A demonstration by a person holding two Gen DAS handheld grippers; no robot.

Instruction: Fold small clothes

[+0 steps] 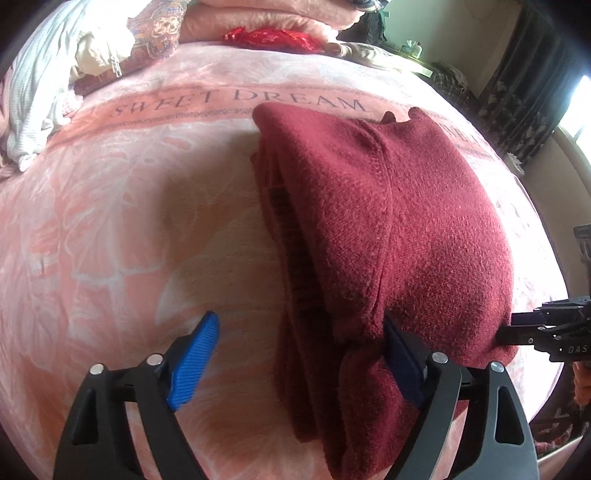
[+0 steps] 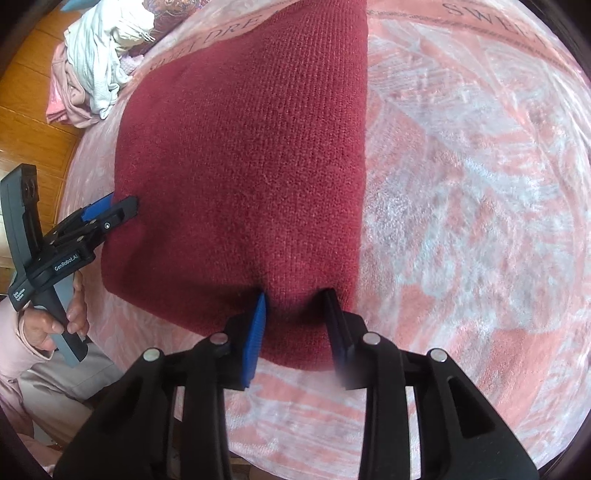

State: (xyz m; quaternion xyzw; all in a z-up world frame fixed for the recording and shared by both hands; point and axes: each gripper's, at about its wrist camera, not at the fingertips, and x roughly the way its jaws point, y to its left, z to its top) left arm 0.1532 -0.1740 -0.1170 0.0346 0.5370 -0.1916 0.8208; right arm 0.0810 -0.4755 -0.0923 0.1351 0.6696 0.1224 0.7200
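Observation:
A dark red knitted garment (image 1: 388, 221) lies folded on the pink bedspread (image 1: 129, 221); it also shows in the right wrist view (image 2: 251, 155). My left gripper (image 1: 299, 332) is open at its near edge, the right pad touching the folded fabric, the left pad over the bedspread. It also shows in the right wrist view (image 2: 118, 206) at the garment's left side. My right gripper (image 2: 295, 306) stands partly open with the garment's near edge between its pads; whether it pinches the cloth I cannot tell. It shows at the right edge of the left wrist view (image 1: 513, 328).
A pile of light clothes (image 1: 40, 92) lies at the far left of the bed, also in the right wrist view (image 2: 103, 55). Pink folded blankets (image 1: 258, 18) and a red cloth (image 1: 273, 38) lie at the head. Wooden floor (image 2: 33, 110) lies beyond the bed's left edge.

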